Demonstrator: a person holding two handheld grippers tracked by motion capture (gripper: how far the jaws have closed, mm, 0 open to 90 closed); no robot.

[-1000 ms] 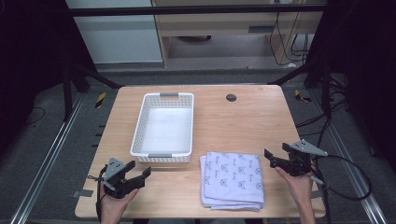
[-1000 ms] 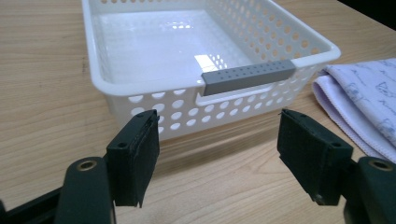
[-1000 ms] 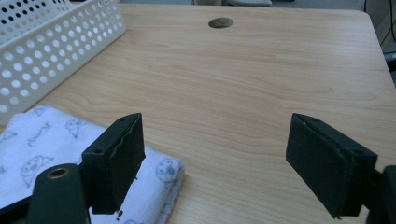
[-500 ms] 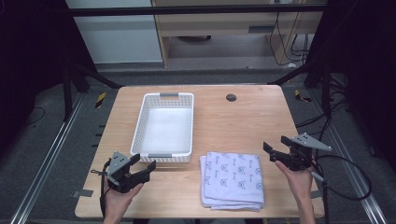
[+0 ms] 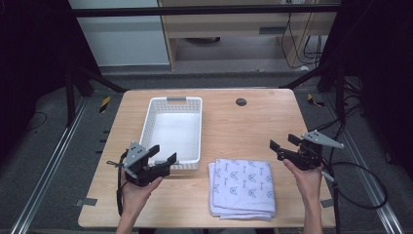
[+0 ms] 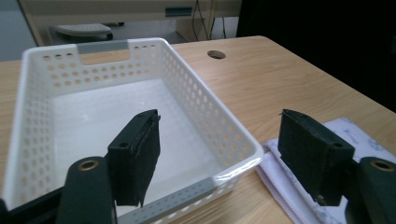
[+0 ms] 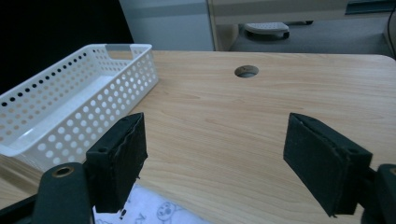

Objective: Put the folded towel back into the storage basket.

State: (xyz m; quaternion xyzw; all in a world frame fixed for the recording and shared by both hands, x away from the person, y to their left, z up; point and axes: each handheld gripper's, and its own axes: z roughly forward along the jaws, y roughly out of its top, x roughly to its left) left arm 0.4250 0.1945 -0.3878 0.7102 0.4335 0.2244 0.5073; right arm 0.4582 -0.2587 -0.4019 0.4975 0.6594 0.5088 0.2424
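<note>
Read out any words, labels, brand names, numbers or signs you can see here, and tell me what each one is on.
No readable text anywhere.
Folded cloth: a repeating printed pattern of small drawn figures, with no letters I can make out.
White perforated basket: no label in view.
Wooden table: bare, no markings.
Yellow-and-black striped strips on the floor: hazard stripes, no wording.

The table (image 5: 146, 204) is seen from above and in front by the high view. The white basket (image 6: 224, 135) is viewed closely, low over the tabletop, by both gripper views, and is shared by all three.
</note>
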